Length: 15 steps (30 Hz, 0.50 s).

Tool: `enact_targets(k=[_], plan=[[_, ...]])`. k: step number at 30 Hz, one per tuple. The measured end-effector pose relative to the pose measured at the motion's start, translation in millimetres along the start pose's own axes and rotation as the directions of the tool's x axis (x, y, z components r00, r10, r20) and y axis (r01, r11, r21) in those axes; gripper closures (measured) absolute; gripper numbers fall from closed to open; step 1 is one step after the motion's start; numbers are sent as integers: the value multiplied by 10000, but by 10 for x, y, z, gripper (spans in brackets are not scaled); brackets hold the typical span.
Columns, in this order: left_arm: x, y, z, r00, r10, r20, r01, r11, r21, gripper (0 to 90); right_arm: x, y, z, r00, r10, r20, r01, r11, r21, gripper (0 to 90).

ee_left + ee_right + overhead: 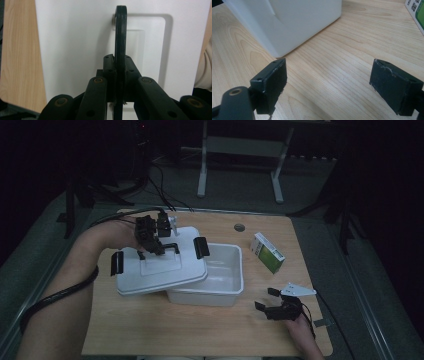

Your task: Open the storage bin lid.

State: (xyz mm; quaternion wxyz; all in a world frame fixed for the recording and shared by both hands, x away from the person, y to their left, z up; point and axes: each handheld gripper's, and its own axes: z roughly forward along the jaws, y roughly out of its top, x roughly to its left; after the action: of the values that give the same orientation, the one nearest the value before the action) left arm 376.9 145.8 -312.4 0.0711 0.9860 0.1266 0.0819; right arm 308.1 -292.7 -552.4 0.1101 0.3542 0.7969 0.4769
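Observation:
A white lid [160,270] with a black clip [116,263] at each end hangs partly over the left side of an uncovered white box [225,280]. My left gripper [156,245] is shut on the lid's black handle [120,35], which stands upright between the jaws of the left gripper [120,63] above the lid top [75,50]. My right gripper [267,299] is open and low over the table, right of the box. In the right gripper view the right gripper [329,82] holds nothing, and the box corner [294,22] stands ahead to the left.
A green and white carton [267,252] lies on the wooden table [200,330] right of the box, and its edge, the carton [417,12], appears at the top right. A round grommet [239,227] sits near the far edge. Metal stand legs [202,170] are beyond.

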Motion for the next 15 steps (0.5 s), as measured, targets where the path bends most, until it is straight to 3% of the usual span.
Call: enact_targets(k=[6, 15], plan=[[16, -277, -1, 9985, -551, -28, 551, 9985, 48, 839, 0, 0, 1, 10000, 25, 16, -25, 10000, 7, 139], [28, -702, -24, 9894, -1438, -215, 1438, 9896, -32, 839, 0, -4, 5, 10000, 32, 39, -33, 10000, 52, 139]])
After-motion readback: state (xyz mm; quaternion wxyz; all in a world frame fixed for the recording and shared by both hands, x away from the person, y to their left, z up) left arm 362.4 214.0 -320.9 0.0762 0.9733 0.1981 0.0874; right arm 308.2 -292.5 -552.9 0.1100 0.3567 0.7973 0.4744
